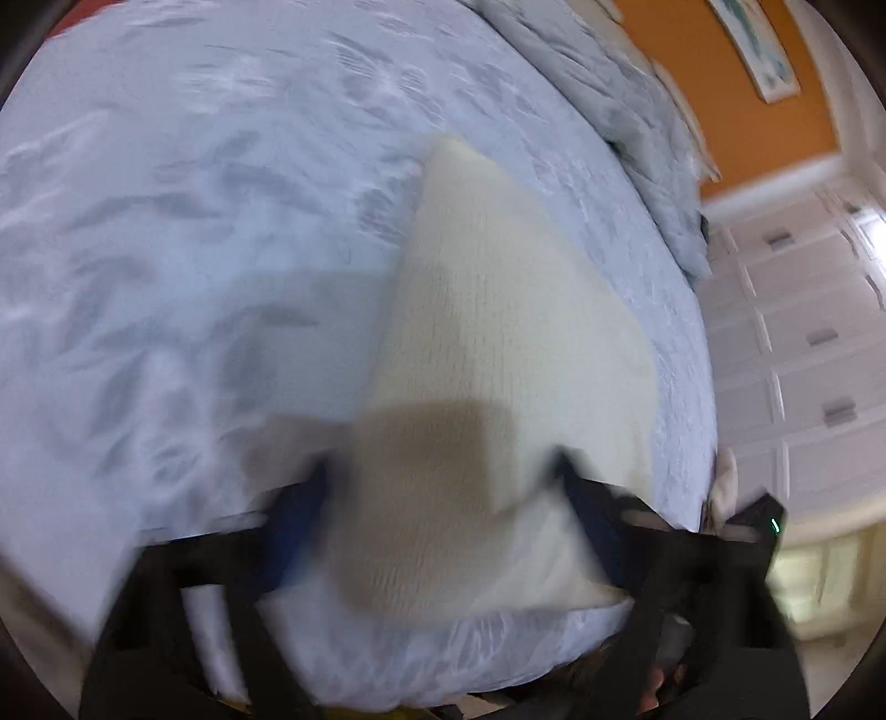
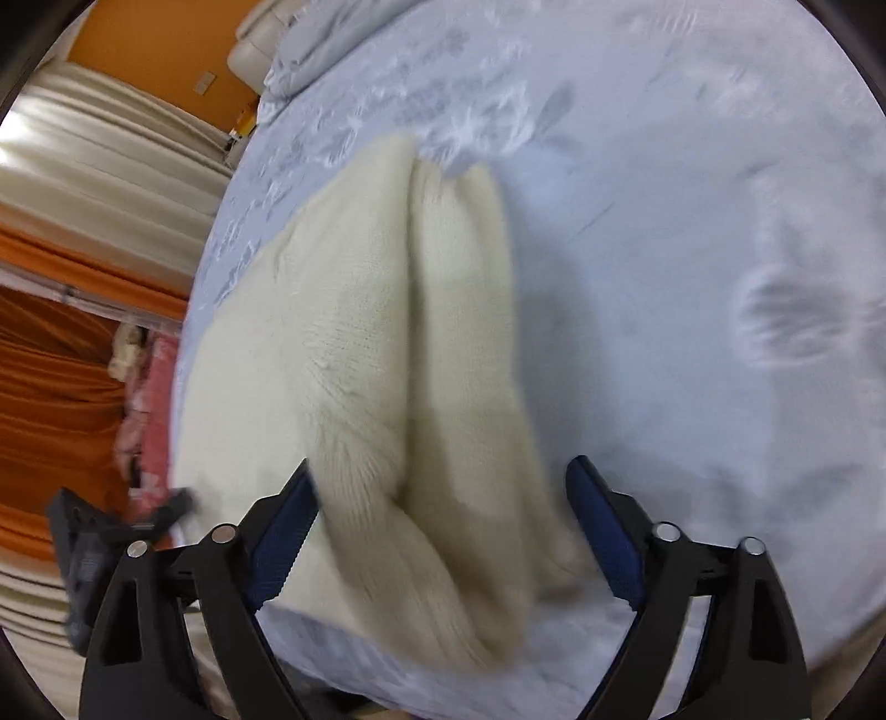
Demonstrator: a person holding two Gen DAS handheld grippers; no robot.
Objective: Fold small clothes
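A cream knitted garment (image 1: 498, 304) lies folded on the pale blue bedspread (image 1: 194, 221). In the left wrist view its near end runs blurred between the blue pads of my left gripper (image 1: 443, 471), whose jaws stand wide apart. In the right wrist view the same garment (image 2: 360, 310) shows two long folded layers with a crease down the middle. Its thick near end sits between the fingers of my right gripper (image 2: 443, 471), also spread wide; a gap shows beside the right pad (image 2: 603, 526). Neither pair of pads visibly presses the knit.
A crumpled grey duvet (image 1: 609, 83) lies at the head of the bed below an orange wall with a framed picture (image 1: 753, 50). White drawers (image 1: 803, 332) stand beside the bed. Cream and orange curtains (image 2: 83, 221) and a pink pile (image 2: 149, 399) are off the other edge.
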